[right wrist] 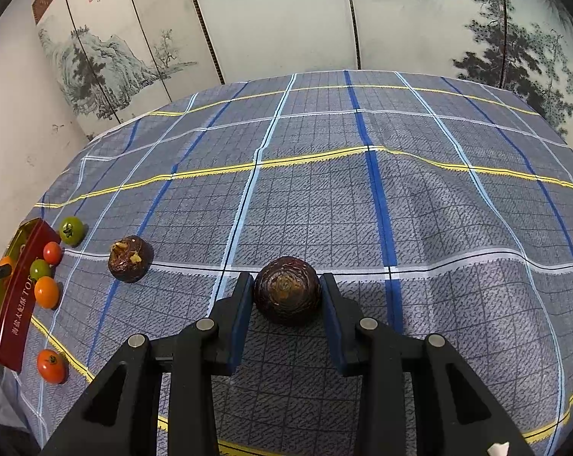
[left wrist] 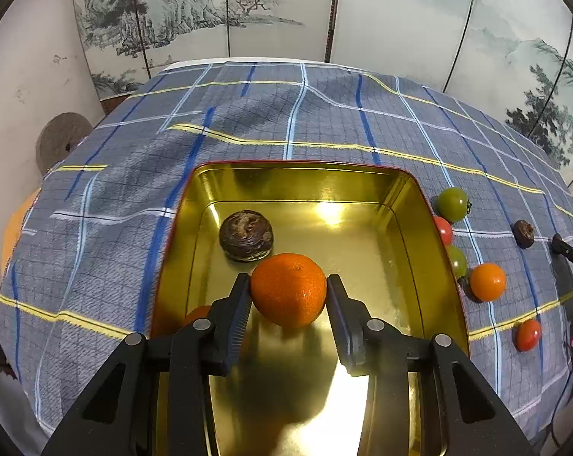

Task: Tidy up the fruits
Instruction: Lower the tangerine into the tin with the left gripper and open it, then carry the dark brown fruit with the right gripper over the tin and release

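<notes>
My left gripper [left wrist: 288, 285] is shut on an orange mandarin [left wrist: 288, 288] and holds it over the gold tin tray [left wrist: 434, 228]. A dark brown fruit [left wrist: 246, 235] lies in the tray just beyond it. My right gripper [right wrist: 286, 285] is shut on another dark brown fruit [right wrist: 287, 289], at the checked tablecloth [right wrist: 362, 190]. Whether it rests on the cloth I cannot tell. A third dark brown fruit [right wrist: 130, 258] lies on the cloth to its left; it also shows in the left wrist view [left wrist: 523, 233].
Beside the tray's right wall lie a green tomato [left wrist: 453, 203], a red one [left wrist: 443, 230], a green one [left wrist: 457, 260], an orange one [left wrist: 487, 281] and a red one [left wrist: 528, 335]. The tray's red outer wall [right wrist: 16, 304] shows far left. A painted folding screen stands behind the table.
</notes>
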Motion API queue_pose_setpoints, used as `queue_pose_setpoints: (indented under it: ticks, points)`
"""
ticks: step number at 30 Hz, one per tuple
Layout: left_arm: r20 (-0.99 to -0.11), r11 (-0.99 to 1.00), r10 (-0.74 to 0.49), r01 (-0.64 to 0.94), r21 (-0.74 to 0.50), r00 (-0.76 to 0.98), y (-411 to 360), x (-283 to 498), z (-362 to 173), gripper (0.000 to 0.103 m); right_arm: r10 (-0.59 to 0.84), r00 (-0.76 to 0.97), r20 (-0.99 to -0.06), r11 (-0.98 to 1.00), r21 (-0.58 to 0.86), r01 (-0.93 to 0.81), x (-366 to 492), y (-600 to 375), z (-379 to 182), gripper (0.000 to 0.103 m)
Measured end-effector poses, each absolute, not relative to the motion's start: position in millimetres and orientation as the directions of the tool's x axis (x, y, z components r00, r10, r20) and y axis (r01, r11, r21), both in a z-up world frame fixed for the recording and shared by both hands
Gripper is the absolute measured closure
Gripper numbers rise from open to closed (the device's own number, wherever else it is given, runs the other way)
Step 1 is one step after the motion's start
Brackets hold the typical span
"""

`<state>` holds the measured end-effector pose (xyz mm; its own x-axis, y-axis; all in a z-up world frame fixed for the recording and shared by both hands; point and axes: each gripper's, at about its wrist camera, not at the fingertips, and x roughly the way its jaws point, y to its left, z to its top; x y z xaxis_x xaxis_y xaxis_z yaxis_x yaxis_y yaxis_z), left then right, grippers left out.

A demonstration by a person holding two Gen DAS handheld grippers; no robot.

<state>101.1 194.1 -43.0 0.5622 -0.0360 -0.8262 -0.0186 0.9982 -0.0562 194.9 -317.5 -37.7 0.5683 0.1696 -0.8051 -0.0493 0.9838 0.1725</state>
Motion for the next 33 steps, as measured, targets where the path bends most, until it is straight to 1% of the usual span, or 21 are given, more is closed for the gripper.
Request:
queue_pose_setpoints:
  ticks: [9, 15, 17, 19, 21, 25, 28, 33]
  points:
    - [-0.841, 0.998, -0.040, -0.026, -0.064, 0.540, 192.2, 108.8, -47.9, 0.061, 0.170, 0.568, -0.805, 0.984, 0.173, -0.049, 194.9, -317.5, -37.6, 0.070]
    - [-0.843, 0.999, -0.009, -0.035, -0.033, 0.538, 189.1, 106.4, -47.0, 0.061, 0.170, 0.568, -0.805, 0.984, 0.173, -0.049, 194.9, -317.7, -37.5, 0.070]
    - [-0.833, 0.999, 0.006, -0.043, -0.022, 0.553, 188.3, 103.1, -44.0, 0.056, 0.170, 0.568, -0.805, 0.984, 0.174, -0.049, 194.9, -317.5, -37.6, 0.070]
    - [-0.813, 0.998, 0.037, -0.059, 0.003, 0.581, 186.9, 98.2, -38.4, 0.037, 0.170, 0.568, -0.805, 0.984, 0.173, -0.049, 195.0, -317.6, -37.4, 0.070]
    - [-0.786, 0.997, 0.058, -0.071, 0.018, 0.615, 184.8, 91.4, -31.6, 0.033, 0.170, 0.568, -0.806, 0.984, 0.173, -0.049, 195.0, -317.6, -37.4, 0.070]
    - [-0.753, 0.994, 0.106, -0.094, 0.059, 0.649, 178.0, 79.0, -20.5, 0.030, 0.169, 0.568, -0.805, 0.984, 0.172, -0.049, 195.0, -317.6, -37.3, 0.070]
    - [-0.741, 0.994, 0.104, -0.099, 0.052, 0.663, 174.5, 67.5, -14.3, 0.030, 0.171, 0.568, -0.805, 0.984, 0.174, -0.049, 195.0, -317.6, -37.2, 0.070]
    - [-0.705, 0.988, 0.147, -0.135, 0.074, 0.694, 166.6, 43.4, -0.6, 0.030, 0.168, 0.571, -0.804, 0.985, 0.154, -0.074, 194.0, -311.4, -36.4, 0.070]
